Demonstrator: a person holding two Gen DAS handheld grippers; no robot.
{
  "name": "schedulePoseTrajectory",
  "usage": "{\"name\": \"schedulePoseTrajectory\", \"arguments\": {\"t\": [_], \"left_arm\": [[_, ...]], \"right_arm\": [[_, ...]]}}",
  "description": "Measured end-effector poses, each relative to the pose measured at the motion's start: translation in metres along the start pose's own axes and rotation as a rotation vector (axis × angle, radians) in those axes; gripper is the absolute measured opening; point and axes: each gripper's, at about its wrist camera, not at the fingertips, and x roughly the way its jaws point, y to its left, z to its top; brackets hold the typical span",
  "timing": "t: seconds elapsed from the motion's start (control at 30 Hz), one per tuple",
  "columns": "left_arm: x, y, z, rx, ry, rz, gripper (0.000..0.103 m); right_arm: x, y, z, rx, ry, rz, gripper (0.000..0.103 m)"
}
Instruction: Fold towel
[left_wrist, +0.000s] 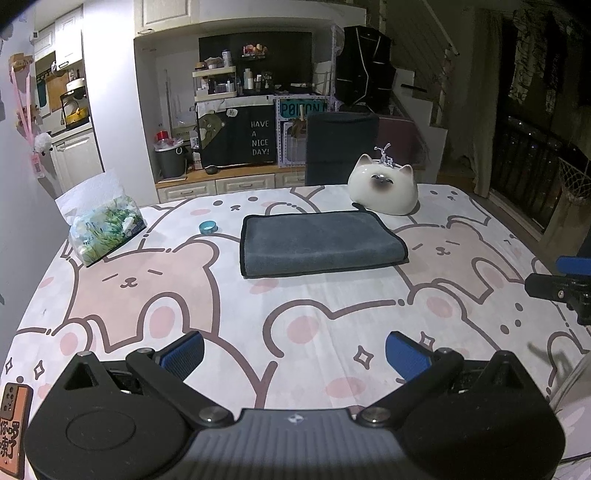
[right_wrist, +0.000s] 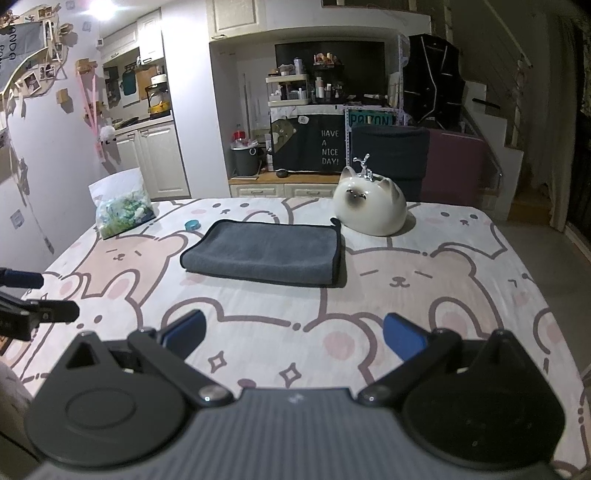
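A dark grey towel (left_wrist: 319, 243) with black edging lies folded in a flat rectangle on the bear-print table cover (left_wrist: 295, 321); it also shows in the right wrist view (right_wrist: 266, 253). My left gripper (left_wrist: 294, 354) is open and empty, well short of the towel's near edge. My right gripper (right_wrist: 293, 338) is open and empty, also short of the towel. Each gripper appears at the side of the other's view: the right gripper (left_wrist: 569, 284) and the left gripper (right_wrist: 26, 295).
A white ceramic cat figure (left_wrist: 384, 188) stands just behind the towel's right far corner. A tissue pack (left_wrist: 103, 225) sits at the left rear. A small teal tape roll (left_wrist: 208, 226) lies left of the towel. A dark chair (left_wrist: 341, 147) stands beyond the table.
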Motion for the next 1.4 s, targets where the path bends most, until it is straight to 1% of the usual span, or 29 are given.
{"name": "schedulePoseTrajectory", "arguments": {"t": [1.4], "left_arm": [[-0.0003,-0.0018,-0.0011,0.001,-0.001,0.001,0.103]], "right_arm": [[0.0025,0.0006,-0.0026,-0.001,0.008,0.005,0.103]]}}
